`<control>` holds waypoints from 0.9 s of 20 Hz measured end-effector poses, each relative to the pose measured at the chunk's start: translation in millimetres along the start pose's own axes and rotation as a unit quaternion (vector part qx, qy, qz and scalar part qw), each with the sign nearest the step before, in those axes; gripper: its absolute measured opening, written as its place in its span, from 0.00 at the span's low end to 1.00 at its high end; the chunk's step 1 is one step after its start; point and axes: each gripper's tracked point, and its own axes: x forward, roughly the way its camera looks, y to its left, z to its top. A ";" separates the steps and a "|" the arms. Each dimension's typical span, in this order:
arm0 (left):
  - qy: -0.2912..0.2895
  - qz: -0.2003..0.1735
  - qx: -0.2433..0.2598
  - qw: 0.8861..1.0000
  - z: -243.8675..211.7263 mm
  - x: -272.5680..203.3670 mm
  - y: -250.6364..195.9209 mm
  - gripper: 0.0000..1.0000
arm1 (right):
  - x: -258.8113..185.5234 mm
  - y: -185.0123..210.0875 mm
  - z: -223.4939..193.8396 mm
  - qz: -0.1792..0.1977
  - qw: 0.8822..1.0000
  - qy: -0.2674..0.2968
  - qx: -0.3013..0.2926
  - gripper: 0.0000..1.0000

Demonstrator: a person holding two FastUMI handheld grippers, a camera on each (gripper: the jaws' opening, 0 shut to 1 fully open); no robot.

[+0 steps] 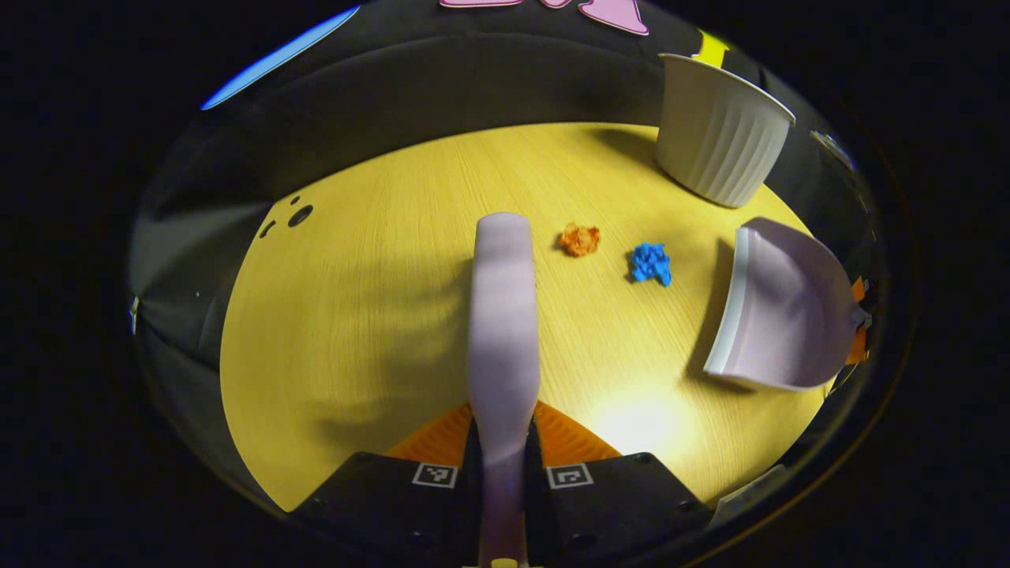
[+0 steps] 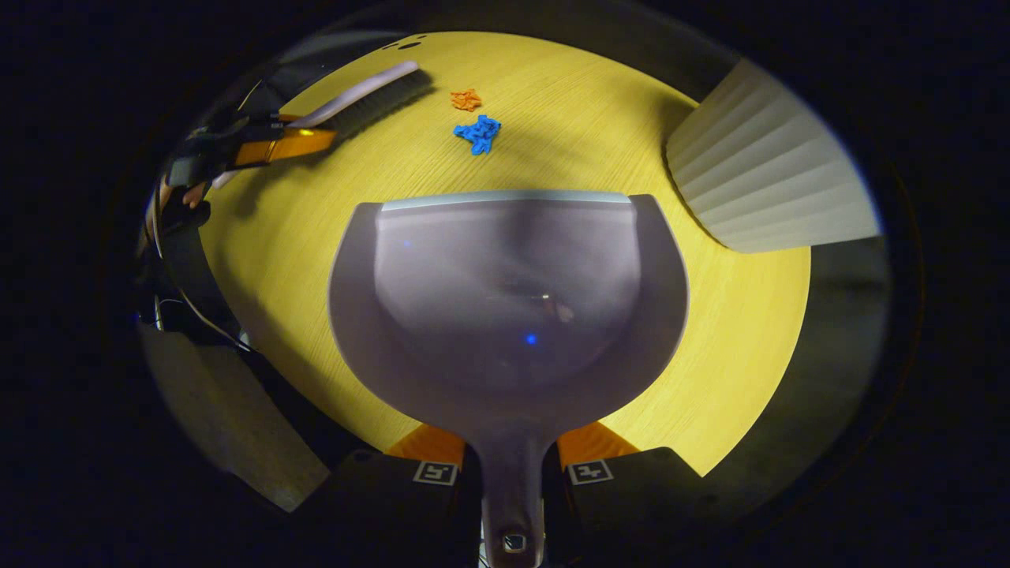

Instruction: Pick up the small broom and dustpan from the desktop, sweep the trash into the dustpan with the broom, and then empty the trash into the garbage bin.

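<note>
Lilac dustpan (image 2: 505, 308) holds no scraps; ribbed white bin (image 1: 720, 134) stands beyond.

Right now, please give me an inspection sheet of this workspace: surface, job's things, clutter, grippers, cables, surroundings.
Surface: yellow wood-grain desk, with small dark holes near its far-left edge.
Job's things: broom held in the left gripper; dustpan held in the right gripper, its mouth facing the trash; white ribbed bin stands upright at the far right of the desk.
Clutter: orange scrap and blue scrap lie apart on the desk, between broom and dustpan.
Grippers: each is closed on its handle; orange fingers.
Cables: a thin dark cable hangs by the left gripper's holder.
Surroundings: dark booth wall behind the desk.
</note>
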 end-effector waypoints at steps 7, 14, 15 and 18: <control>0.010 -0.027 0.059 0.998 37.3 33.1 -10.3 0.27 | 12.3 5.4 7.3 0.014 1.000 0.016 -0.012 0.35; 0.027 -0.126 0.119 0.984 35.2 32.6 -62.0 0.27 | 19.3 2.7 18.4 0.019 1.000 0.000 -0.015 0.36; 0.030 -0.143 0.122 0.982 33.9 30.3 -72.0 0.29 | 18.1 2.8 19.0 0.019 1.000 -0.001 -0.016 0.36; 0.040 -0.194 0.126 0.972 23.8 22.0 -99.5 0.27 | 18.1 3.2 17.6 0.020 1.000 -0.006 -0.017 0.36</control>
